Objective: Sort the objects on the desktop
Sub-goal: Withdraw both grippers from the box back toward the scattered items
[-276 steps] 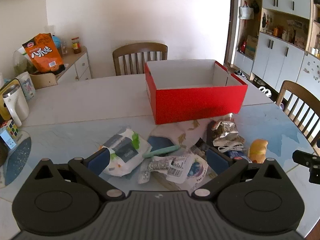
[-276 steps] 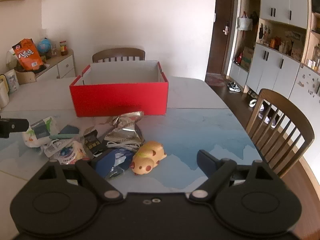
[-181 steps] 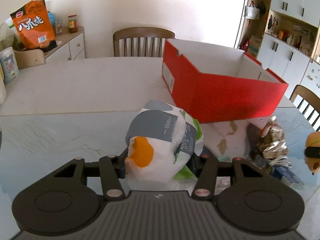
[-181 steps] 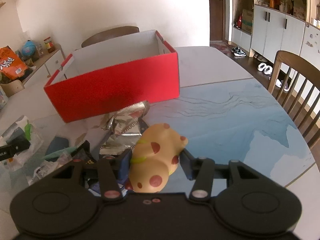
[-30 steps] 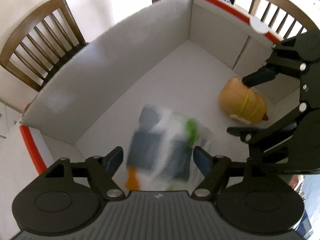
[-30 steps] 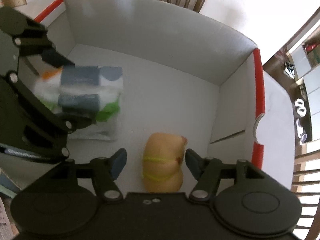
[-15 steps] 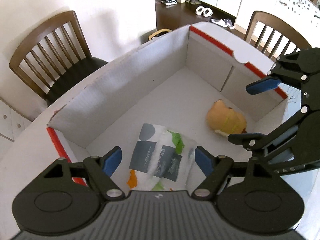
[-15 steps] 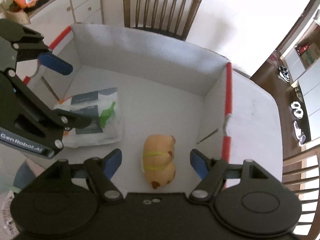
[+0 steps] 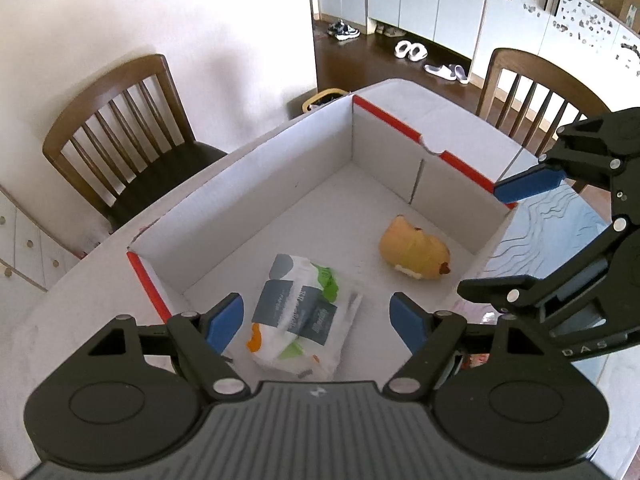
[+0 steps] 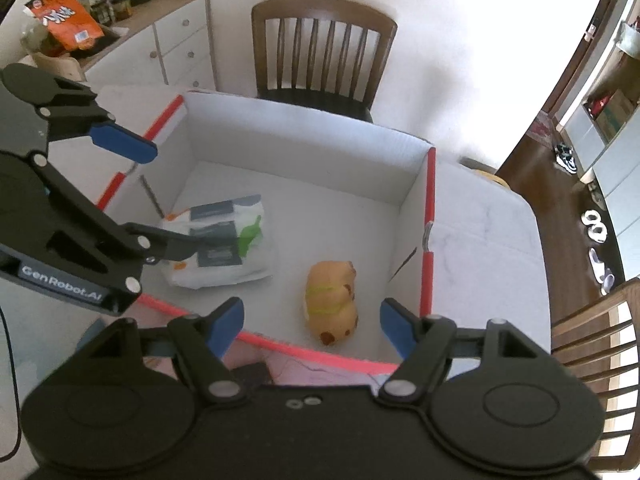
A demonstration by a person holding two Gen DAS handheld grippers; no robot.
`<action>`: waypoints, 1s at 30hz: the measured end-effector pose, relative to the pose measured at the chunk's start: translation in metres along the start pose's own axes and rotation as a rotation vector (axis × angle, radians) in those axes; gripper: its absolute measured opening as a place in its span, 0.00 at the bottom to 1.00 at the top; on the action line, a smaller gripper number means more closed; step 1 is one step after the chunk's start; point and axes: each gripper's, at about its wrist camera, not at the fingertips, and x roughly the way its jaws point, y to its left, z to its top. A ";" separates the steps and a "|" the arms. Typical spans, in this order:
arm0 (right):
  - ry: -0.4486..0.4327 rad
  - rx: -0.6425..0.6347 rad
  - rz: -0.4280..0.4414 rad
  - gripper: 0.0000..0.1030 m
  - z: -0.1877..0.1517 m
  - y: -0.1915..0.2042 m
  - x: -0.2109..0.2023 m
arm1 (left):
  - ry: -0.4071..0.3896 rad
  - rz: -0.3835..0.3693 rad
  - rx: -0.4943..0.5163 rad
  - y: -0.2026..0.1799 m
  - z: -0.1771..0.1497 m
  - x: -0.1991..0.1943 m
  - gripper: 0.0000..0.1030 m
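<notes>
While both claws hang above the red box (image 9: 460,166), each is spread wide and grips nothing. The left gripper (image 9: 316,318) sits over the white tissue pack (image 9: 302,312), which lies flat on the box floor at the left, directly below and between its blue pads. To its right, apart from the pack, the yellow hamster toy (image 10: 331,302) lies beneath the right gripper (image 10: 312,324). "GenRobot.AI" reads on the left claw's side; the pack's print is too blurred to read.
</notes>
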 end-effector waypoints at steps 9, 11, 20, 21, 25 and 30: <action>-0.048 -0.007 0.010 0.73 -0.020 0.011 -0.025 | -0.052 -0.010 -0.016 -0.015 -0.018 -0.029 0.77; -0.056 -0.010 0.014 0.73 -0.025 0.012 -0.030 | -0.063 -0.011 -0.030 -0.017 -0.023 -0.034 0.77; -0.120 0.020 0.034 0.73 -0.048 0.012 -0.058 | -0.144 -0.006 -0.077 -0.028 -0.050 -0.064 0.77; -0.124 0.020 0.033 0.73 -0.050 0.012 -0.060 | -0.151 -0.005 -0.079 -0.029 -0.052 -0.067 0.77; -0.150 0.024 0.032 0.73 -0.065 0.016 -0.071 | -0.185 0.004 -0.105 -0.033 -0.066 -0.080 0.77; -0.176 0.021 0.018 0.73 -0.086 0.024 -0.080 | -0.229 0.026 -0.116 -0.042 -0.087 -0.093 0.77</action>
